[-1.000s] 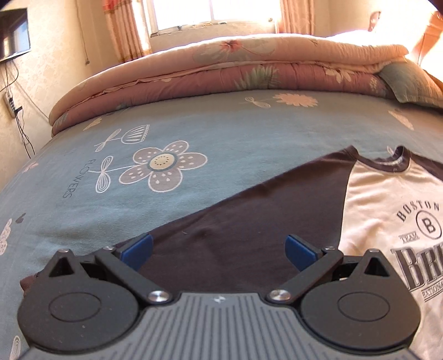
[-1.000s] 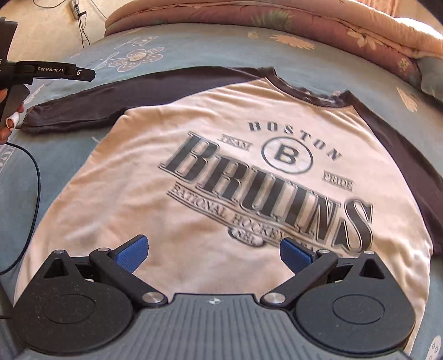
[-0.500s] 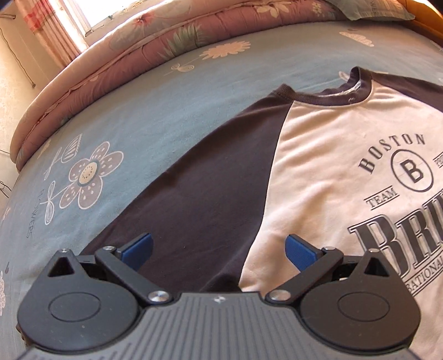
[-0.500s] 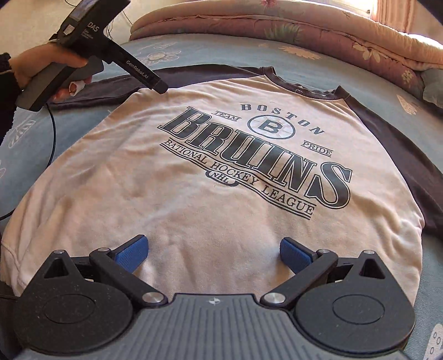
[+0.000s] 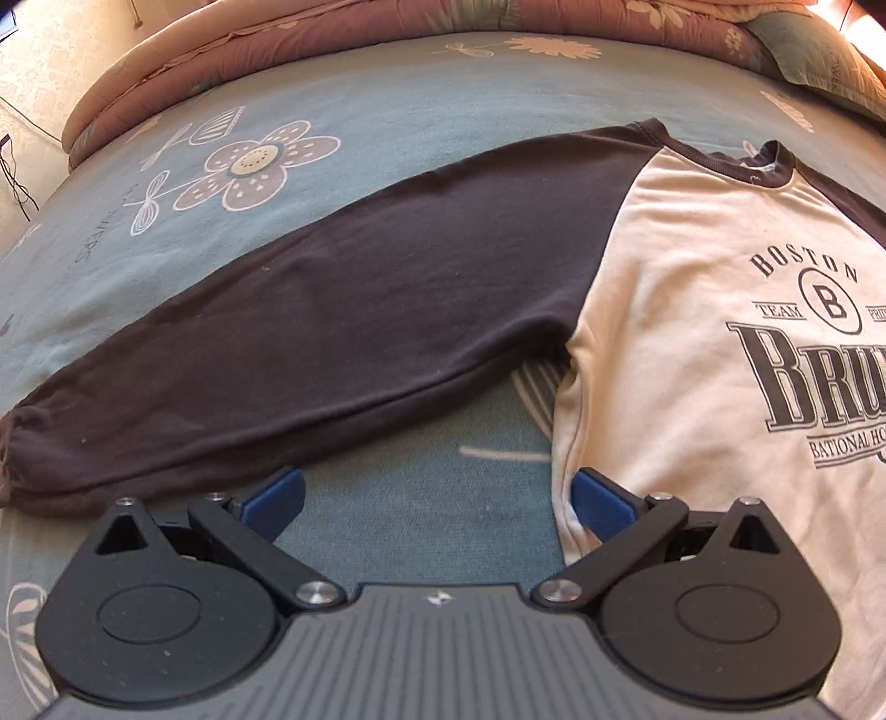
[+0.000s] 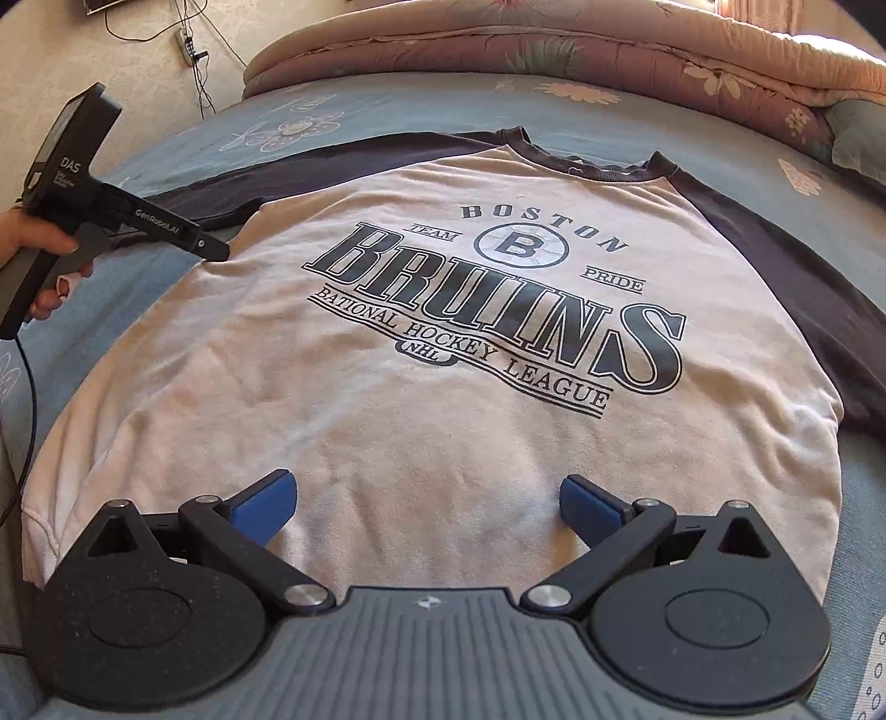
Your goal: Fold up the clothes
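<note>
A cream sweatshirt (image 6: 443, 432) with dark sleeves and a "Boston Bruins" print lies flat, front up, on the bed. Its left sleeve (image 5: 332, 332) stretches out to the left, cuff at the far left edge. My left gripper (image 5: 437, 501) is open, hovering over bare sheet between that sleeve and the sweatshirt's side seam (image 5: 565, 454). In the right wrist view the left gripper (image 6: 213, 249) points at the armpit, held by a hand (image 6: 39, 249). My right gripper (image 6: 423, 501) is open above the lower front of the sweatshirt, holding nothing.
The bed has a blue sheet (image 5: 387, 111) with flower prints. A rolled pink floral quilt (image 6: 554, 50) lies along the far side, with a pillow (image 5: 814, 50) at the right. A cable (image 6: 27, 399) trails from the left gripper; a wall socket with wires (image 6: 185, 41) is behind.
The left gripper has pulled back and down from over the sleeve to the gap beside the armpit. The right gripper has backed off slightly towards the hem. Both stayed open.
</note>
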### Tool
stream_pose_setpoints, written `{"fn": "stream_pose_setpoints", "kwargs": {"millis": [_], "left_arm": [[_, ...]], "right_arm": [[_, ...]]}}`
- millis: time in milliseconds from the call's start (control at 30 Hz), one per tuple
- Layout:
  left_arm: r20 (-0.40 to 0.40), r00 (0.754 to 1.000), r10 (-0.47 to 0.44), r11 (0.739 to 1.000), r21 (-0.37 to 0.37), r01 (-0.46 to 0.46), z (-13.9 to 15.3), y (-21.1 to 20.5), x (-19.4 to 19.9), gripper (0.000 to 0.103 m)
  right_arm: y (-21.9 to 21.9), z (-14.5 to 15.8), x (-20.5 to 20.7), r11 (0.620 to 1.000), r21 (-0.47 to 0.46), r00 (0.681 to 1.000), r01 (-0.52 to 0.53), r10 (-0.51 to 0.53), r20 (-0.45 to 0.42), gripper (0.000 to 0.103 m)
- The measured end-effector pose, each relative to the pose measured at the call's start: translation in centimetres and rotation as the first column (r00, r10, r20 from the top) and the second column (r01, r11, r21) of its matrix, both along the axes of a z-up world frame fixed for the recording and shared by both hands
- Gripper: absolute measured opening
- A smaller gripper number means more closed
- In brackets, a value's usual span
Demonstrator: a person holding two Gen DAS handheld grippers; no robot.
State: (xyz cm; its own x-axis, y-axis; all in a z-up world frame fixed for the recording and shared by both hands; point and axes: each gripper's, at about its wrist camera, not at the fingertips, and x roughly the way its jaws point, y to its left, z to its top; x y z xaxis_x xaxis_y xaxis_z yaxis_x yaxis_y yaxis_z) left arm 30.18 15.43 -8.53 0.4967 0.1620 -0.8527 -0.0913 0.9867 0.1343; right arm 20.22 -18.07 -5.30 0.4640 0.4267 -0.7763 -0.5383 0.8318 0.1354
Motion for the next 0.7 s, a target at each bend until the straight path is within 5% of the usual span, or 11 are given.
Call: {"fn": "stream_pose_setpoints", "kwargs": {"millis": [133, 300, 467, 700], "left_arm": [[0.093, 0.989, -0.111, 0.993, -0.026, 0.114, 3.0, -4.5, -3.8, 0.101], [0.191, 0.958, -0.216, 0.929, -0.261, 0.262, 3.1, -8.7, -7.0, 0.102], [0.108, 0.973, -0.205, 0.89, -0.392, 0.231, -0.7, -9.7, -8.2, 0.101], [0.095, 0.982, -0.166, 0.914, -0.36, 0.189, -1.1, -8.0, -13.6, 0.102]], "right_arm": [[-0.8, 0.1, -0.2, 0.998, 0.061, 1.0, 0.003, -0.001, -0.019, 0.103], [-2.7, 0.3, -0.7, 0.989, 0.149, 0.998, 0.022, -0.014, -0.053, 0.103], [-5.3, 0.7, -1.0, 0.975, 0.21, 0.995, 0.075, -0.06, -0.076, 0.103], [-7.7, 0.9, -1.3, 0.96, 0.248, 0.988, 0.128, -0.102, -0.115, 0.103]]}}
